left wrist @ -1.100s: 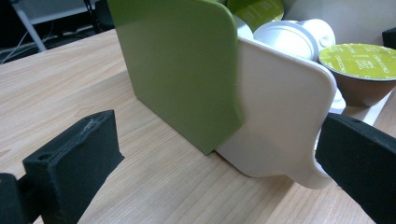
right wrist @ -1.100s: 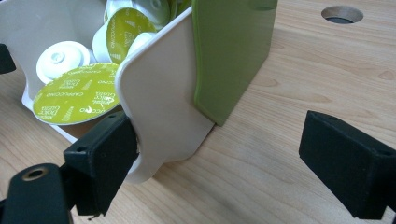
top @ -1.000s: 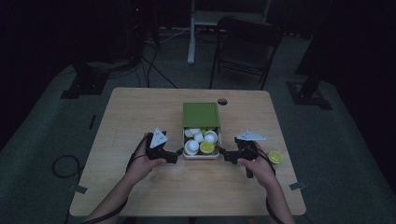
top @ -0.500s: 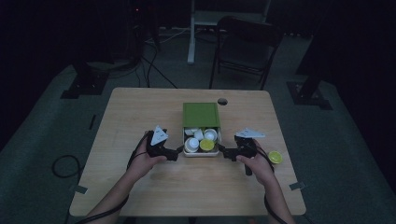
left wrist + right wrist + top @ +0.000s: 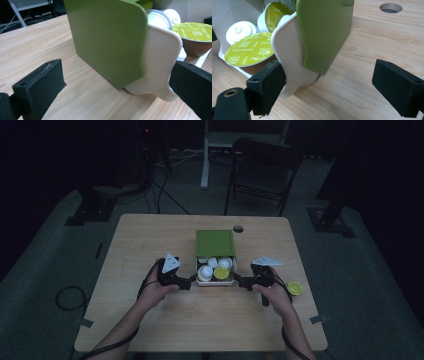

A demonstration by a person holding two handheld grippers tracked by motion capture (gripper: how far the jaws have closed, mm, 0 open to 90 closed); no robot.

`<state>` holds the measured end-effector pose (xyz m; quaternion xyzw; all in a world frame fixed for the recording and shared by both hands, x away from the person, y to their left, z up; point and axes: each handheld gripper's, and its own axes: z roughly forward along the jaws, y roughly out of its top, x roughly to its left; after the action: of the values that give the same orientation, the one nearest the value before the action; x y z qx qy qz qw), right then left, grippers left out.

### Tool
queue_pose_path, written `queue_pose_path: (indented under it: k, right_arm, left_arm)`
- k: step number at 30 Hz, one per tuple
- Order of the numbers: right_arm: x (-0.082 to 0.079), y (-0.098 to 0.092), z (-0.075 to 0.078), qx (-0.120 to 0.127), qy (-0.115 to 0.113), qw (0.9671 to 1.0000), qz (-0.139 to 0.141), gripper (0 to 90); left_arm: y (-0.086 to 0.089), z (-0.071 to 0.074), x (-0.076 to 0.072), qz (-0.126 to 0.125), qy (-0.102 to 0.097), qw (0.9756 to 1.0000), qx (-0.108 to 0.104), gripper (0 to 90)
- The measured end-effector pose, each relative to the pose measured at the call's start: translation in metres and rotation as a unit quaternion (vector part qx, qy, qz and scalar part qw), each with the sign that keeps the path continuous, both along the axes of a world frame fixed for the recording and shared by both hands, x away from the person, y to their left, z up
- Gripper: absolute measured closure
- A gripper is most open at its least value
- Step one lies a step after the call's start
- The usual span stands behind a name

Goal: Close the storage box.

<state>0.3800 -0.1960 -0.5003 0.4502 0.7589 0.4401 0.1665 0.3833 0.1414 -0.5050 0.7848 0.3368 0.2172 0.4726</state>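
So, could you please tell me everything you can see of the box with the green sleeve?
The box sits mid-table: a glossy green sleeve with rounded corners around a white plastic drawer, pulled partly out toward the person. The open drawer holds coffee capsules, white-lidded and yellow-green-lidded ones. The drawer's white side tabs stick out past the sleeve. The left gripper and right gripper flank it with jaws open, one jaw of each touching or nearly touching a tab.

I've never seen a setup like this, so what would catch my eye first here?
A green box in the middle of the wooden table, its white drawer pulled out and full of coffee pods. The left gripper and right gripper flank the drawer, jaws open. One stray pod lies at the right.
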Motion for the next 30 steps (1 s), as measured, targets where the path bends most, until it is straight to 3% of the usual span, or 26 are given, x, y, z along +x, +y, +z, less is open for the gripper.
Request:
queue_pose_path:
  k: [30]
  right_arm:
    - [0.019, 0.005, -0.003, -0.005, 0.005, 0.9998, -0.020, 11.2]
  left_arm:
    - [-0.002, -0.002, 0.014, 0.018, -0.007, 0.9998, 0.010, 0.2]
